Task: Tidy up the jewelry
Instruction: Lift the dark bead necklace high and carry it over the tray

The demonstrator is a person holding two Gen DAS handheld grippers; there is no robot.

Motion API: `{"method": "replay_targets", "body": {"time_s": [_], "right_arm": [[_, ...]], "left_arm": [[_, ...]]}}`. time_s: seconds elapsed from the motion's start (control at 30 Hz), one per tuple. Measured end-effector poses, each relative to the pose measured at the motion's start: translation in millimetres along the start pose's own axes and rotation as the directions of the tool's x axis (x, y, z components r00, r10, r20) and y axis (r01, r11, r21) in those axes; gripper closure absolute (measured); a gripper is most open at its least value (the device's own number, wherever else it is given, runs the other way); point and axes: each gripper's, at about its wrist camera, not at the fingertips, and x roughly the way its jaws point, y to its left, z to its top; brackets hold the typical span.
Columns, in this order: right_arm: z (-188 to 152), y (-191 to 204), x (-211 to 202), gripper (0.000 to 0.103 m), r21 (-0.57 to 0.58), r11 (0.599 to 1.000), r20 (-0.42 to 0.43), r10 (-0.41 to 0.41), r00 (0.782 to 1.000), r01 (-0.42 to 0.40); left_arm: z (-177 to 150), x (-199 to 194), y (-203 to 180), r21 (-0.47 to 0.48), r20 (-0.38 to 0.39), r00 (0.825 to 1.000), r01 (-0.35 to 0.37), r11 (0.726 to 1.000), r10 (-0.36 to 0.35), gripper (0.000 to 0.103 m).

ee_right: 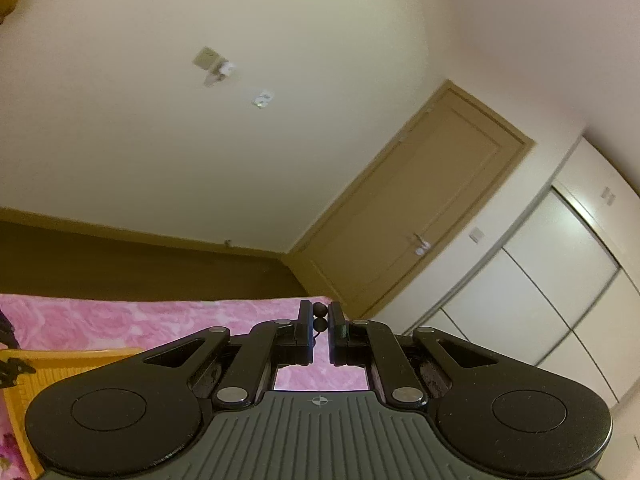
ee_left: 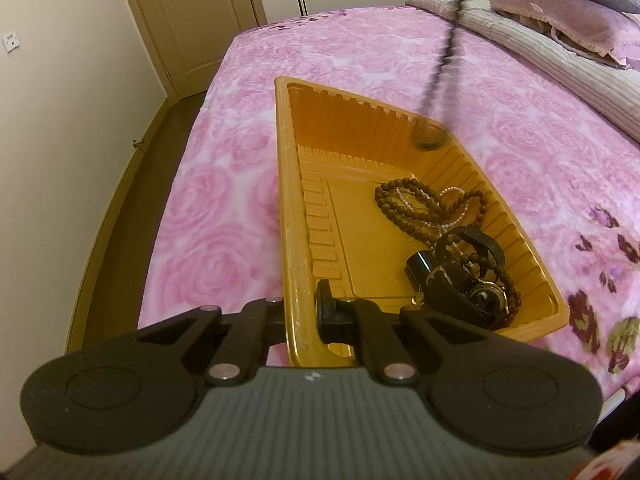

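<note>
Pink bedspread [ee_left: 340, 52] carries tray [ee_left: 290, 208]; left gripper [ee_left: 304, 312] clamps its rim. Right gripper [ee_right: 320, 320] pinches bead string [ee_left: 440, 60], dangling over tray: light, limp, swings; grip between beads.

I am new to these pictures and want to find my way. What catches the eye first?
An orange tray lies on a pink rose blanket, its near edge pinched by the left gripper. Brown beads and a watch lie in its right half. A blurred dark bead string hangs above it, pinched in the right gripper.
</note>
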Motion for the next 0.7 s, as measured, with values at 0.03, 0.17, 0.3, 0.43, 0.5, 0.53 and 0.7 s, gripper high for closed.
{"method": "replay_targets", "body": {"time_s": [0.03, 0.17, 0.3, 0.43, 0.5, 0.53, 0.7], "right_arm": [[2, 3, 4, 0.096, -0.01, 1.0, 0.004, 0.026, 1.0, -0.026], [9, 12, 28, 0.096, -0.065, 0.989, 0.013, 0.134, 0.991, -0.133], [7, 30, 51, 0.096, -0.154, 0.966, -0.006, 0.208, 0.978, -0.206], [-5, 56, 78, 0.096, -0.228, 0.947, -0.033, 0.227, 0.973, -0.228], [-16, 66, 89, 0.096, -0.251, 0.941, -0.056, 0.22, 0.974, -0.227], [-21, 72, 95, 0.096, -0.255, 0.938, -0.067, 0.224, 0.972, -0.233], [-41, 98, 124, 0.096, -0.235, 0.93, -0.11, 0.264, 0.958, -0.283]], "left_arm": [[0, 0, 0, 0.0, 0.0, 1.0, 0.001, 1.0, -0.001, 0.098], [0, 0, 1, -0.005, 0.002, 1.0, 0.005, 1.0, -0.005, 0.098], [-1, 1, 2, -0.012, 0.001, 1.0, 0.007, 1.0, -0.007, 0.098], [-1, 2, 2, -0.014, 0.001, 1.0, 0.008, 1.0, -0.008, 0.098], [-1, 2, 2, -0.016, 0.0, 1.0, 0.008, 1.0, -0.008, 0.098], [-1, 2, 2, -0.017, 0.001, 1.0, 0.009, 1.0, -0.009, 0.098], [-1, 2, 3, -0.019, 0.0, 1.0, 0.011, 1.0, -0.011, 0.098]]}}
